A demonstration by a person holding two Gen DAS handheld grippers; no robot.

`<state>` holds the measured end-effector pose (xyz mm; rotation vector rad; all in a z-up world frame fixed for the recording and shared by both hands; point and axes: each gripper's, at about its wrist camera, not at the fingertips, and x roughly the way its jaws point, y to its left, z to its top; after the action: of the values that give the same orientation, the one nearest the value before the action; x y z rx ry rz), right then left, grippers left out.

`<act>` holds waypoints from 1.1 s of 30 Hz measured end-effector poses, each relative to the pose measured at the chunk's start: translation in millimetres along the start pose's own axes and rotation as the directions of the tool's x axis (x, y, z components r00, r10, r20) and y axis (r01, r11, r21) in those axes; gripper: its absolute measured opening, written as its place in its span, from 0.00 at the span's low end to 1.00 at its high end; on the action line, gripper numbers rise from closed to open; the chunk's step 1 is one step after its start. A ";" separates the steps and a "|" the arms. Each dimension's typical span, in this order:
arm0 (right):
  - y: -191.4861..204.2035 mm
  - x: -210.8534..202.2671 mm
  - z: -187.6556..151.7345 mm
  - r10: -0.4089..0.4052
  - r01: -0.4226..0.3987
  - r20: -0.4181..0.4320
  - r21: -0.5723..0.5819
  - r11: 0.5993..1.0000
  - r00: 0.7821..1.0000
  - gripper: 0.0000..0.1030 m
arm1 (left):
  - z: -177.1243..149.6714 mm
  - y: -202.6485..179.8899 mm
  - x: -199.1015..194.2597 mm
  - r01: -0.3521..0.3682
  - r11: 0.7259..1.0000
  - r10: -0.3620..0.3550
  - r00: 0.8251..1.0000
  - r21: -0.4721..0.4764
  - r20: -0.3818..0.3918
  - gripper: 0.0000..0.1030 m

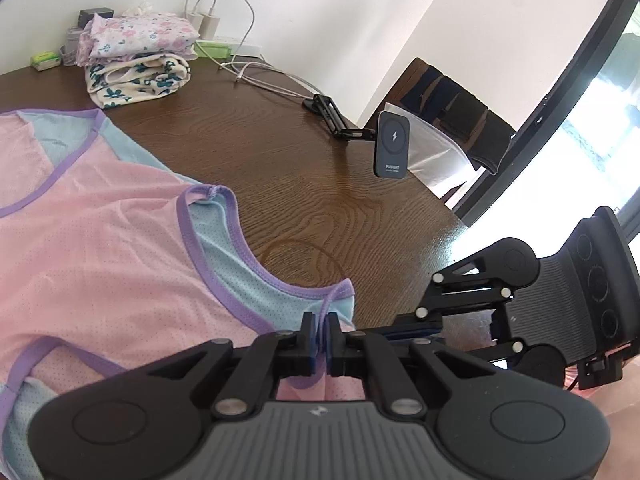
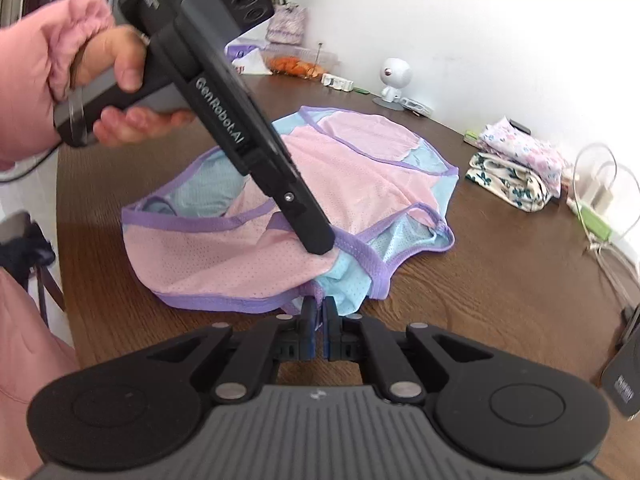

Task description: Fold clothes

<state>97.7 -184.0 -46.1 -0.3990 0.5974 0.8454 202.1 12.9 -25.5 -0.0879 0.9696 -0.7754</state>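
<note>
Purple-trimmed pink and pale-blue mesh garment (image 2: 280, 248) is lying spread on the brown wood-grain table (image 2: 500, 288). Right claw (image 2: 318, 320) is pinching its near edge; left claw (image 1: 320, 332) is pinching a strap. Folding is beginning; next, both should be carrying the edge across evenly.

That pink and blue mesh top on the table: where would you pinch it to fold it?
Pinch the pink and blue mesh top at its purple binding, coming from the near table edge: the trim is a thicker ridge around the armholes and lies nearest.
</note>
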 end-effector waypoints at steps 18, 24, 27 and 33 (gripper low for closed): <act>8.9 -8.2 -17.1 -0.101 0.101 -0.009 -0.010 0.995 0.995 0.30 | 16.8 -37.2 32.2 -0.114 0.991 0.115 0.993 0.077 -0.010 0.04; 8.2 10.9 -1.1 -0.071 0.071 -0.088 -0.008 0.997 0.994 0.27 | 18.8 -39.0 34.7 -0.110 0.990 0.111 0.994 0.090 -0.006 0.06; 1.9 12.4 -1.6 -0.042 0.049 -0.124 0.051 0.998 0.991 0.05 | 17.9 -39.8 37.5 -0.103 0.990 0.105 0.994 0.099 -0.013 0.06; -29.7 -19.4 -19.5 0.000 -0.005 0.016 0.330 0.944 1.000 0.05 | 18.5 -43.2 38.4 -0.060 0.992 0.061 0.998 0.115 -0.007 0.06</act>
<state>104.7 -223.9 -46.0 -0.0861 0.7114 0.7331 204.9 -47.7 -24.7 0.0456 0.9316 -0.7746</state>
